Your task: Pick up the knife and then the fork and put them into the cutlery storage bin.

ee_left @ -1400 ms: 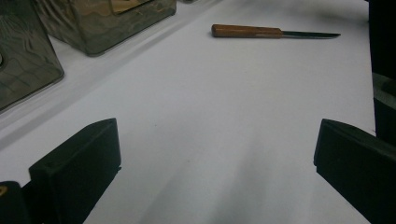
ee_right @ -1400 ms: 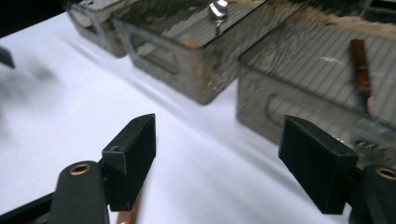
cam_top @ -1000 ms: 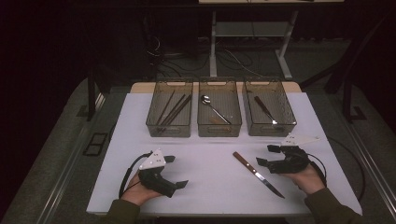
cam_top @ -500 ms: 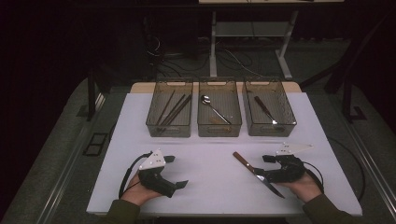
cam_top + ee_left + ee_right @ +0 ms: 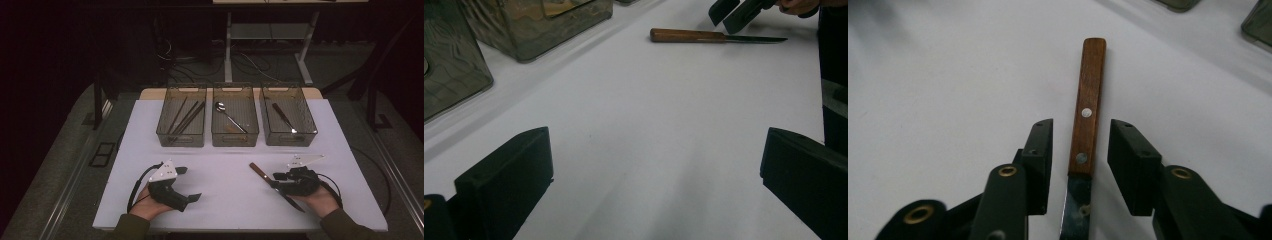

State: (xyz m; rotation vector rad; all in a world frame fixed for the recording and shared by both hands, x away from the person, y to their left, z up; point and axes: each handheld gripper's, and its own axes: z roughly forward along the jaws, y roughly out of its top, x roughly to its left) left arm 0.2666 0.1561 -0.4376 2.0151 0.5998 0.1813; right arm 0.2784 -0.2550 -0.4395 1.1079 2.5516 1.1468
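The right tool (image 5: 1079, 165) had just been closing around the knife (image 5: 1087, 120), not yet gripping it, low right on the bench (image 5: 225, 165), so lifting and binning remained; the left tool (image 5: 192, 183) rested wide open.

It looked like a lab or test room set up for recording, not a home. A plain white table (image 5: 235, 200) stood on a dark floor in dim light, with three identical clear bins (image 5: 235, 122) lined up along its far edge (cutlery sorted inside). Behind it, loose cables (image 5: 250, 60) trailed around the metal legs of a desk frame (image 5: 265, 35).
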